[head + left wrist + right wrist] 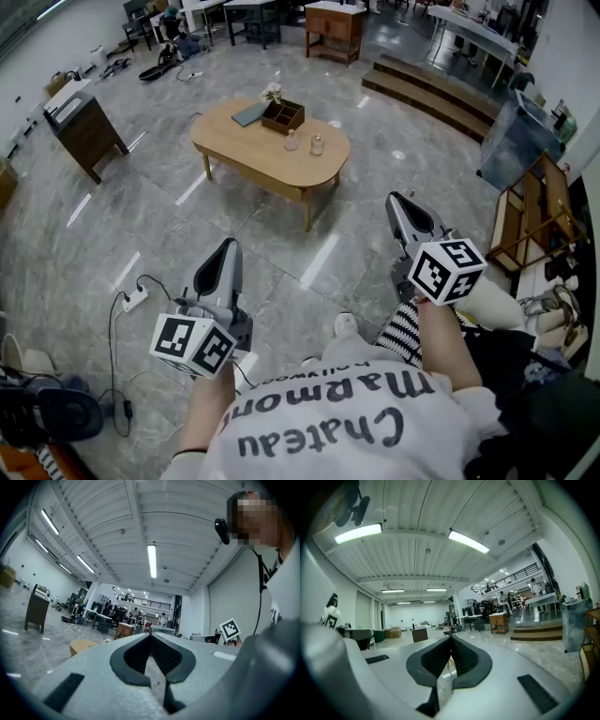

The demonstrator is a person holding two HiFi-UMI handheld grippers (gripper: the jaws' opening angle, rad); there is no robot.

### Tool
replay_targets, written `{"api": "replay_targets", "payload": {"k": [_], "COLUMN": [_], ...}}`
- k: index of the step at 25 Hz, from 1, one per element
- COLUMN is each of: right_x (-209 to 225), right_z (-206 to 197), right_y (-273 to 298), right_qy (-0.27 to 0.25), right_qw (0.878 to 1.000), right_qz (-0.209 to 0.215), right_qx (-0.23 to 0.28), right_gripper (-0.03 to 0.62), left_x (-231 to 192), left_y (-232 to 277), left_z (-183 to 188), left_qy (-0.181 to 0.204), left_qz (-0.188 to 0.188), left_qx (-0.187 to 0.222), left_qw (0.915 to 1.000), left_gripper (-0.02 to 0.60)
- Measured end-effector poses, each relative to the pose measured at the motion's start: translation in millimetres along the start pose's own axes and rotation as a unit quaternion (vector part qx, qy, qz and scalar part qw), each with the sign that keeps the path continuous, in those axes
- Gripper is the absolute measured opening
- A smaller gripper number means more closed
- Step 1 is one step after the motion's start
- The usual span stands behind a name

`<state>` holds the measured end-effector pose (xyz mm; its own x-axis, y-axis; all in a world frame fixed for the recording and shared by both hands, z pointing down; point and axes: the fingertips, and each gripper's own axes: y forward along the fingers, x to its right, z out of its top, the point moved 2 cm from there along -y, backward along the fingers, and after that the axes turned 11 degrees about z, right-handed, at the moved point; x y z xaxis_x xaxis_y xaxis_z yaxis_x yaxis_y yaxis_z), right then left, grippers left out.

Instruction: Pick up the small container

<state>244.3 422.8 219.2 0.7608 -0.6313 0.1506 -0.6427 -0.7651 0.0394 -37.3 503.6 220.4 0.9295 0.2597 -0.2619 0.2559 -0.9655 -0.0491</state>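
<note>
Task not begun. Left tool (pixel 225 247) and right tool (pixel 399 201) both pressed together, empty, well apart from surface (pixel 234 141). Small container (pixel 292 141) stood untouched near surface's right end, beside second jar (pixel 317 144); which is target unclear. Approach, grasp and lift all remained.

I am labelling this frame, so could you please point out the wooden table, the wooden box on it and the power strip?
wooden table (pixel 234 146), head view, bare near part of its top.
wooden box (pixel 277 126), head view, its near wall.
power strip (pixel 135 299), head view, its white body on the floor.
</note>
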Motion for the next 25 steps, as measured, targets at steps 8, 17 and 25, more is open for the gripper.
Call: {"api": "replay_targets", "payload": {"k": [8, 17, 25], "right_x": [4.3, 33.4, 87.7], "right_z": [-9.0, -5.9, 7.3], "right_y": [9.9, 48.3, 133.8], "right_qy": [0.0, 0.044, 0.04], "right_qw": [1.0, 0.999, 0.998], "right_qz": [0.003, 0.018, 0.038], "right_qx": [-0.011, 0.015, 0.005], "right_gripper": [0.012, 0.012, 0.012], "left_x": [-6.5, -18.7, -56.2], "left_y": [4.4, 40.7, 117.2], "left_z": [-10.2, -13.5, -11.5], "left_qy": [-0.007, -0.016, -0.008], "left_qz": [0.004, 0.002, 0.043], "left_qx": [-0.006, -0.006, -0.012], "left_qw": [1.0, 0.9999, 0.999], "left_gripper": [0.014, 0.014, 0.014]}}
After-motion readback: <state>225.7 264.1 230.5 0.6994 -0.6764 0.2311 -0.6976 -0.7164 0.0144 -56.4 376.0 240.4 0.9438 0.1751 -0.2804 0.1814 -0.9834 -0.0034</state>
